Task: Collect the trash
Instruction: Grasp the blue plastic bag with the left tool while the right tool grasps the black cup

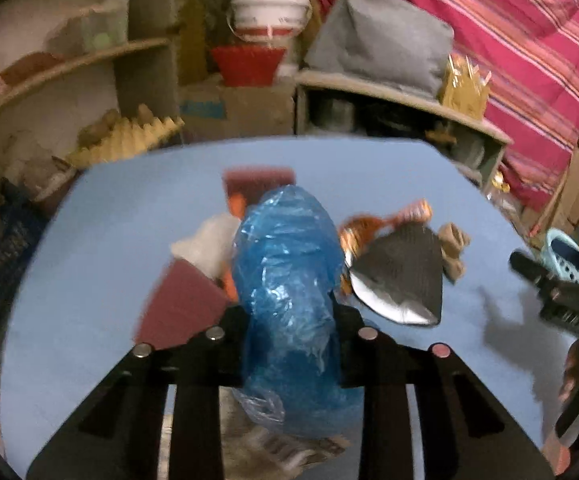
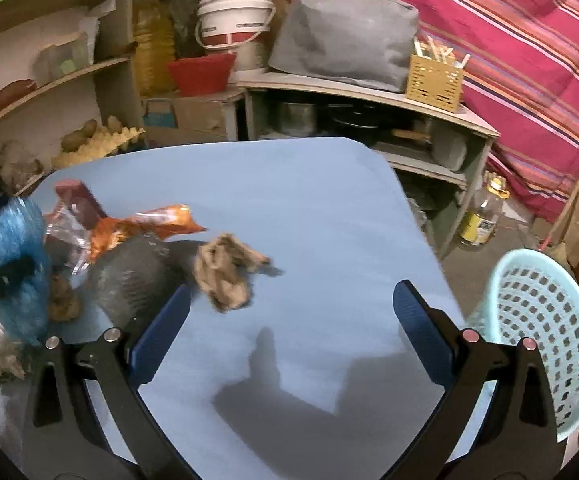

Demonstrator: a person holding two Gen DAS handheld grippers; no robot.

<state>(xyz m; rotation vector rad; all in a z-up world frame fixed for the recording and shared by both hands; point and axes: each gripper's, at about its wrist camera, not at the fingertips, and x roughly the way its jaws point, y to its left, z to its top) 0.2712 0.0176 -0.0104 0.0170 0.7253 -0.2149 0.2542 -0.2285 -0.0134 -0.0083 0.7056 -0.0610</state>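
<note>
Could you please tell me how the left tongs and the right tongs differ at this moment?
The left tongs are closed on a crumpled blue plastic bag; the right tongs stand wide open and empty. The left tongs sit among the litter; the right tongs hang over bare blue table beside a brown paper wad. Both point down at the table.

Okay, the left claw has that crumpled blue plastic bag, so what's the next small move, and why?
Probably lift the crumpled blue plastic bag clear of the blue table and carry it toward the pale perforated plastic basket off the table's right edge. The left claw is shut on it, and the open right claw holds nothing.
</note>
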